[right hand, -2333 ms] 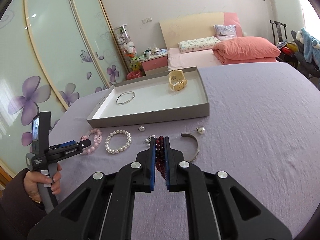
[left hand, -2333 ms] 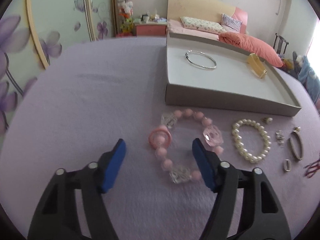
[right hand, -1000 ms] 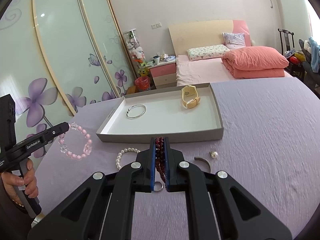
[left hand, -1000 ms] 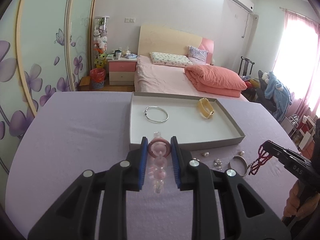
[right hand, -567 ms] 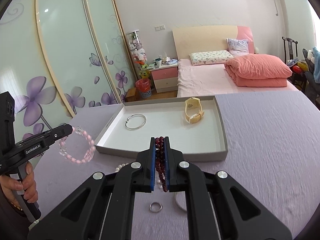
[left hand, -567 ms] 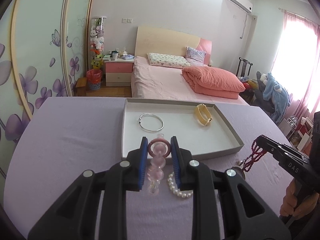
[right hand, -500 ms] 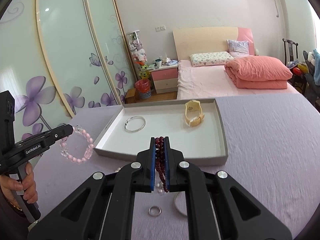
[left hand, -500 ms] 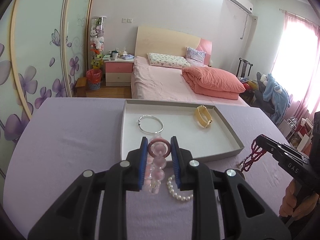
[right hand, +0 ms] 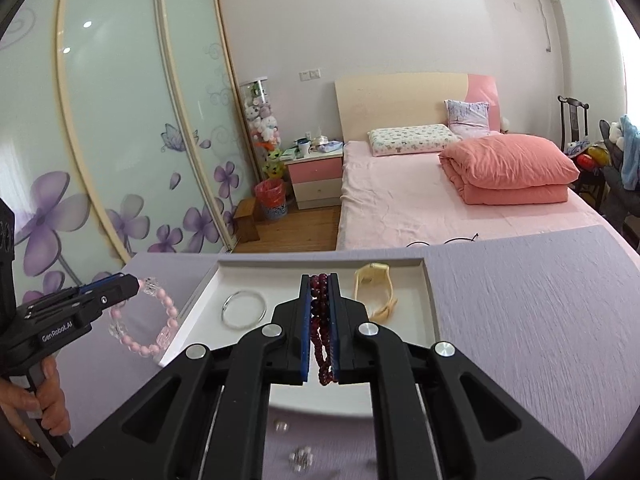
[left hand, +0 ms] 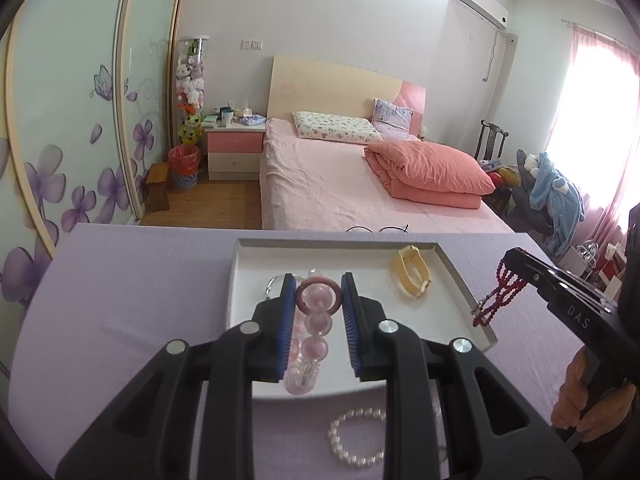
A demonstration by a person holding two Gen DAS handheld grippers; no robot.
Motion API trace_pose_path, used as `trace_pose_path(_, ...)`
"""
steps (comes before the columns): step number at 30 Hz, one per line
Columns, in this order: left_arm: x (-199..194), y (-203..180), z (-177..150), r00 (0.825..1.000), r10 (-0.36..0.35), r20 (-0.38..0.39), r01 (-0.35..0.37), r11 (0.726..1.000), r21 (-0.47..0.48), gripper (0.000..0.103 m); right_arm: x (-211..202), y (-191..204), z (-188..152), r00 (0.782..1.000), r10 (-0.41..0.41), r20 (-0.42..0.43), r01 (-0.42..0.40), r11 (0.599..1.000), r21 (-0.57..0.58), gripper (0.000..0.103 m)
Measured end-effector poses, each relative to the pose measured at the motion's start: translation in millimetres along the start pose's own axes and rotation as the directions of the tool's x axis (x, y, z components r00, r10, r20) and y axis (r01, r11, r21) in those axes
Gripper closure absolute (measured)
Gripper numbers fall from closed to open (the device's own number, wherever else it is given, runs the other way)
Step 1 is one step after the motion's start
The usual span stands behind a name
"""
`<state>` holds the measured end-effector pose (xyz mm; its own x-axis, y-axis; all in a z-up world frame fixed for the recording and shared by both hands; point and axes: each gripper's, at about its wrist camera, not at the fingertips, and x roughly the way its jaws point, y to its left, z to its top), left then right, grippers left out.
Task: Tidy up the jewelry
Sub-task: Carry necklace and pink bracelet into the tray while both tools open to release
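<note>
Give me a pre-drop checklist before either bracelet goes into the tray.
1. Left hand-held gripper clamped on the pink bead bracelet: ok.
2. Right hand-held gripper shut on the dark red bead bracelet: ok.
3. Both bracelets hang clear of the purple cloth: ok.
4. Bare floor left in the white tray beside the silver bangle and the yellow band: ok.
5. Pink bracelet above the tray rather than outside its left wall: cannot tell.
6. Pearl bracelet and small pieces remain on the cloth, untrayed: not ok.
</note>
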<state>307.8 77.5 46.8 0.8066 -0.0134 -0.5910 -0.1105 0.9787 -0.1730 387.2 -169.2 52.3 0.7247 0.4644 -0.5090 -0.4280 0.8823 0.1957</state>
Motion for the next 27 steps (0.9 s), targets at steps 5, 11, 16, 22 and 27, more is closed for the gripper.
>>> trace_pose_path(5, 36, 4, 10, 0.999, -0.018, -0.033, 0.017, 0.999, -0.043, 0.08, 38, -10, 3, 0.999, -0.009, -0.052, 0.01, 1.0, 0.03, 0.095)
trace_pose_path(11, 72, 10, 13, 0.998, -0.019, -0.063, 0.015, 0.998, -0.068, 0.08, 75, -17, 4, 0.994, 0.0, -0.111, 0.008, 0.998, 0.067, 0.095)
trace_pose_path(16, 96, 10, 13, 0.996, -0.004, -0.093, -0.003, 0.998, -0.069, 0.08, 98, -11, 2, 0.988, 0.008, -0.156, 0.002, 0.998, 0.064, 0.095)
trace_pose_path(22, 112, 14, 11, 0.993, -0.005, -0.115, -0.005, 0.996, -0.084, 0.08, 118, -7, -4, 0.978, -0.014, -0.206, 0.024, 0.999, 0.045, 0.095)
trace_pose_path(27, 118, 11, 9, 0.993, -0.005, -0.122, -0.005, 0.997, -0.08, 0.08, 123, -9, -7, 0.973, -0.027, -0.228, 0.037, 0.998, 0.042, 0.095)
